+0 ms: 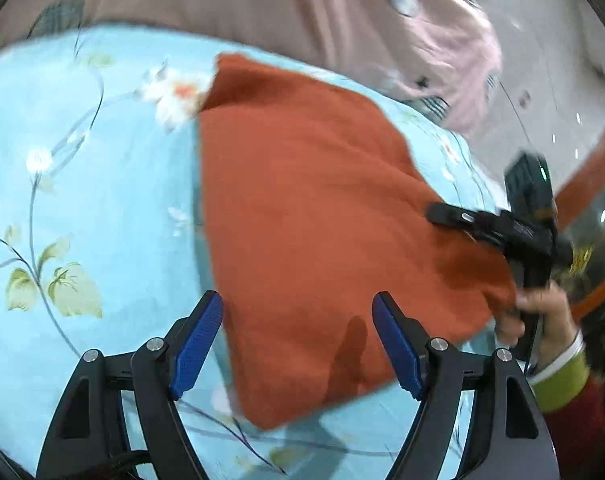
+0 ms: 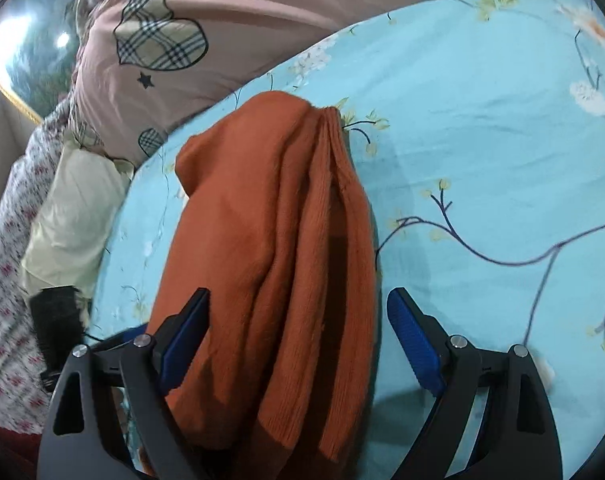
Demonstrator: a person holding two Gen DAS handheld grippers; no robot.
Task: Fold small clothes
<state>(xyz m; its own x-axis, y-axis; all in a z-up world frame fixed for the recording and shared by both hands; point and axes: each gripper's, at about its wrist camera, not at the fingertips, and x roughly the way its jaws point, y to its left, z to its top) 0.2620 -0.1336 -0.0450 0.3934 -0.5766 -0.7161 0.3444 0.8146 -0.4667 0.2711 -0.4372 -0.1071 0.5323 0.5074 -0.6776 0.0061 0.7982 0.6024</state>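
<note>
An orange knitted garment (image 1: 310,216) lies folded into a flat, rough rectangle on the light blue flowered sheet (image 1: 94,184). My left gripper (image 1: 298,304) stands open just above the garment's near corner, blue pads apart and nothing pressed between them. In the right wrist view the garment (image 2: 278,248) shows as a long stack of folded layers running away from me. My right gripper (image 2: 300,300) is open astride its near end, and the pads do not press on the cloth. One black finger (image 1: 454,216) of the right gripper rests over the garment's right edge, with a hand (image 1: 542,320) on its handle.
A pink quilt (image 2: 230,28) with plaid hearts lies bunched beyond the blue sheet. A cream pillow (image 2: 74,216) and a red-flowered cloth (image 2: 6,280) lie at the left. The bed's edge and the floor (image 1: 550,92) show at the right of the left wrist view.
</note>
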